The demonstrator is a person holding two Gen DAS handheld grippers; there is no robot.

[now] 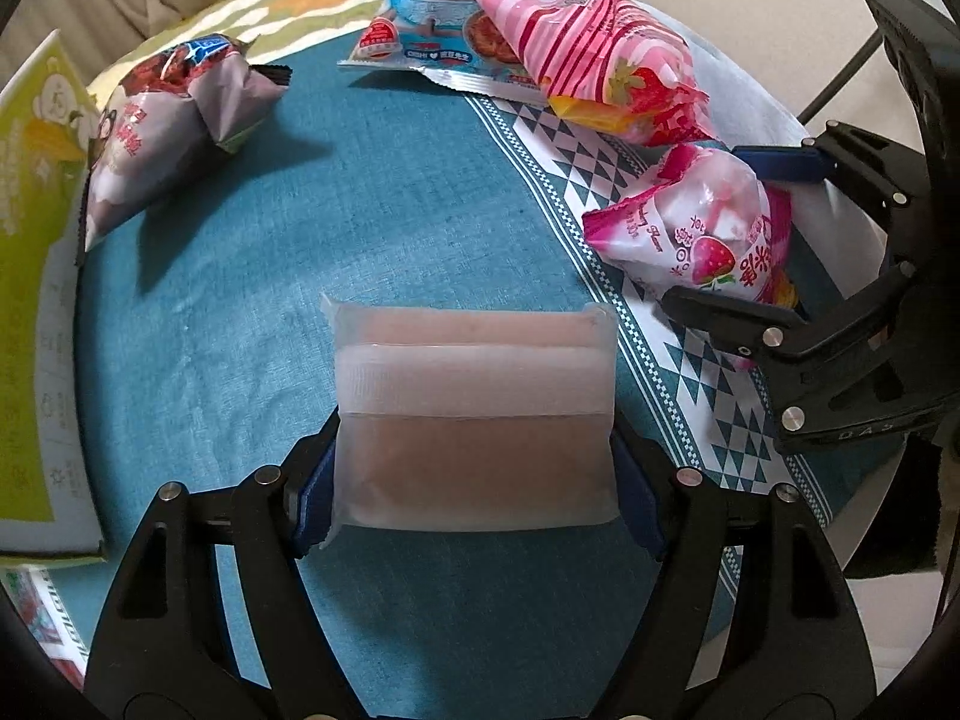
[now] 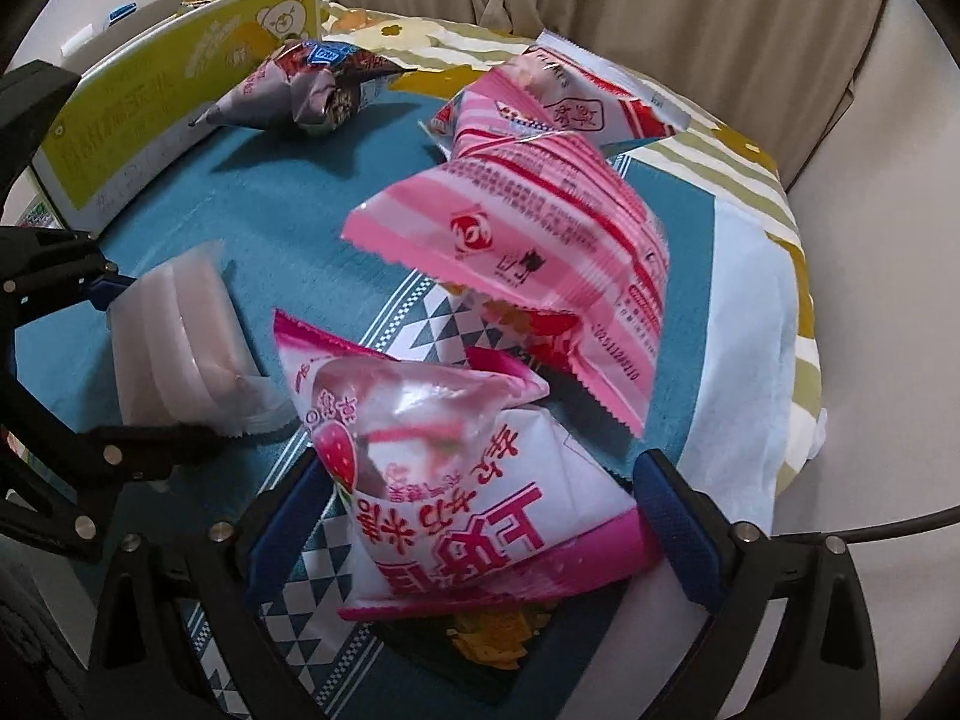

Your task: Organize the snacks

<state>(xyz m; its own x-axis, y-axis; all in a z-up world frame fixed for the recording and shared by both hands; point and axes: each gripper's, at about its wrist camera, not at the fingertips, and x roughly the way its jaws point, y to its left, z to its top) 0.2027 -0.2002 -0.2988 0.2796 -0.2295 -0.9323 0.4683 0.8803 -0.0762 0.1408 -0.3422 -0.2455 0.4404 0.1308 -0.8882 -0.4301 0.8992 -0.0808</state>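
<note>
Translucent pale-pink packet [image 1: 474,414] being gripped by left gripper [image 1: 474,480], blue pads pressed on both its sides, above teal cloth [image 1: 360,210] spread over bench. Strawberry snack bag [image 2: 456,480] being straddled by right gripper [image 2: 480,534]; jaws standing apart, right pad just clear of bag, left-pad contact unclear. Pink striped bag [image 2: 540,240] lying just behind it, partly overlapping. Grey-purple bag [image 1: 162,138] resting near yellow-green box [image 1: 30,300] at left edge of cloth.
</note>
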